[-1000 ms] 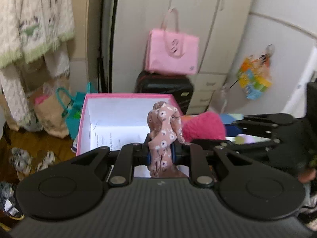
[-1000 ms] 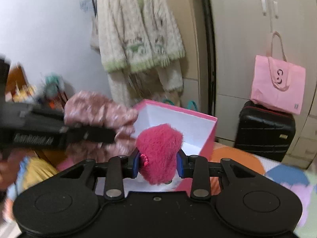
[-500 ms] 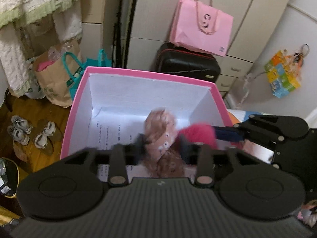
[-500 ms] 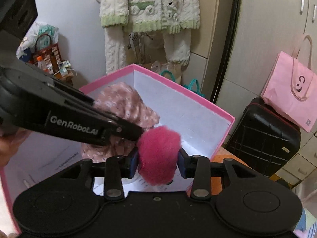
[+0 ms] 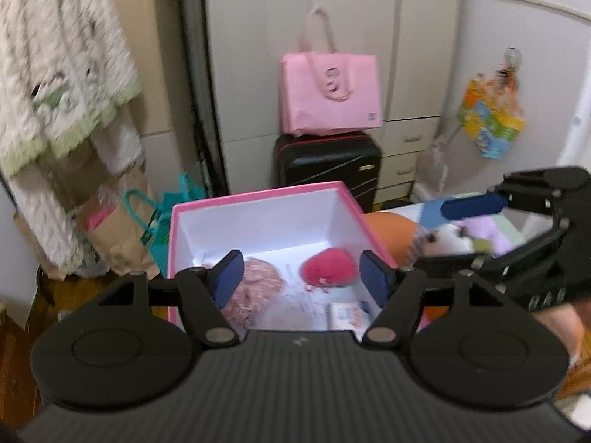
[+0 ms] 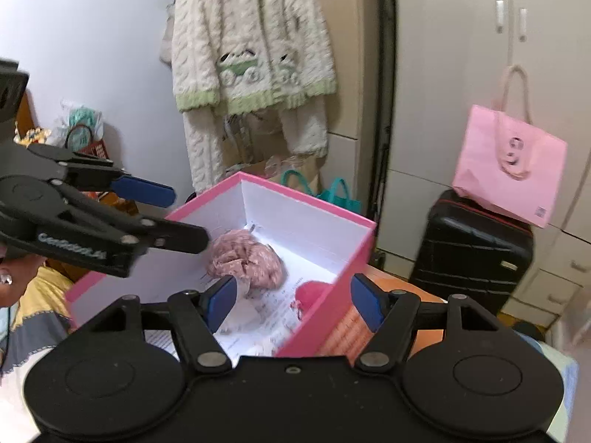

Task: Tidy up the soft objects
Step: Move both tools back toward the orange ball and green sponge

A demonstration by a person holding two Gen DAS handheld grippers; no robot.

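A pink box (image 5: pixel 258 196) with white inside walls holds a floral pink cloth bundle (image 5: pixel 255 288) and a fuzzy red-pink soft ball (image 5: pixel 328 268). Both also show in the right wrist view: the box (image 6: pixel 321 203), the bundle (image 6: pixel 247 260), the ball (image 6: pixel 314 293). My left gripper (image 5: pixel 302 277) is open and empty above the box's near side. My right gripper (image 6: pixel 293 301) is open and empty over the box's right wall. The left gripper shows in the right wrist view (image 6: pixel 166 214), and the right gripper shows in the left wrist view (image 5: pixel 454 232).
A black suitcase (image 5: pixel 327 170) with a pink tote bag (image 5: pixel 330 94) on it stands behind the box. A knitted cardigan (image 6: pixel 251 48) hangs at the left. Paper and teal bags (image 5: pixel 147 221) stand on the floor. More soft toys (image 5: pixel 450 238) lie right of the box.
Both grippers opened and let go: the floral bundle and the red-pink ball now lie in the box. Both grippers have drawn back and up from the box.
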